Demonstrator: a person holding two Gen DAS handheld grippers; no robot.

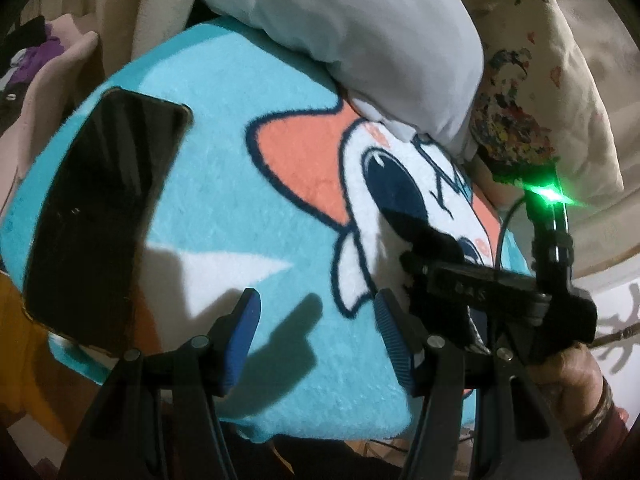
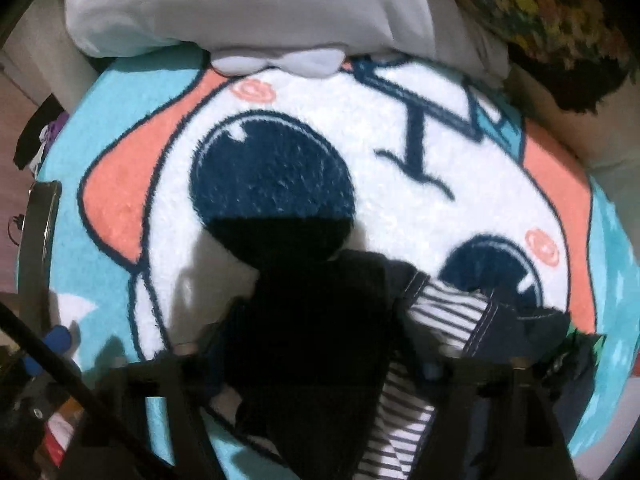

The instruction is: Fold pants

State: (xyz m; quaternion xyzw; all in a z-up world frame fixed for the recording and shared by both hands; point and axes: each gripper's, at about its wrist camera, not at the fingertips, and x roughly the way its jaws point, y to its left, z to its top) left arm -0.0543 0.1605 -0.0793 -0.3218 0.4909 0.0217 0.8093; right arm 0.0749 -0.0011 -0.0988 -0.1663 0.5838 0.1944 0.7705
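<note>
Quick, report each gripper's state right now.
Left gripper: open, nothing between its blue pads.
Right gripper: dark pants bunched between its fingers; grip cannot be told.

Fluffy fleece blanket [image 1: 248,184], glossy black phone [image 1: 100,208], dark cloth pants [image 2: 320,328]

Turquoise cartoon blanket [image 1: 248,112], grey pillow [image 1: 340,28], patterned cushion [image 1: 516,120]

Dark pants [image 2: 320,320] with striped lining; turquoise cartoon blanket [image 1: 240,120]; grey pillow [image 1: 340,28].
</note>
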